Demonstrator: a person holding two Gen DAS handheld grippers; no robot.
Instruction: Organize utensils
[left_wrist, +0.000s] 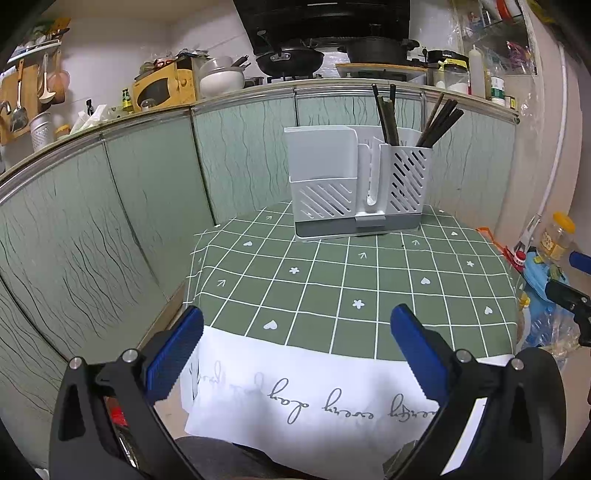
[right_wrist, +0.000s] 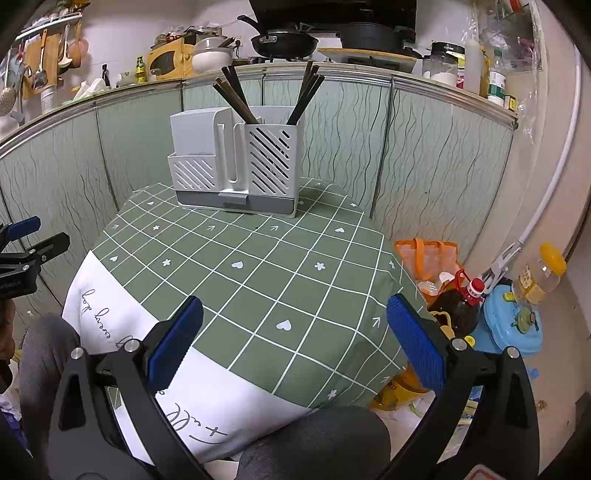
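A white slotted utensil holder (left_wrist: 354, 184) stands at the far side of a small table with a green checked cloth (left_wrist: 332, 280); it also shows in the right wrist view (right_wrist: 236, 166). Dark chopsticks (left_wrist: 439, 120) stand upright in its right compartment, in two bunches (right_wrist: 306, 92). My left gripper (left_wrist: 295, 332) is open and empty over the table's near edge. My right gripper (right_wrist: 295, 328) is open and empty over the near right corner. Each gripper shows at the edge of the other's view.
Green cabinet doors (left_wrist: 147, 206) stand behind and left of the table. The counter above holds pans (left_wrist: 291, 59) and jars. On the floor to the right are an oil bottle (right_wrist: 458, 302), an orange bag (right_wrist: 428, 254) and a blue container (right_wrist: 509, 325).
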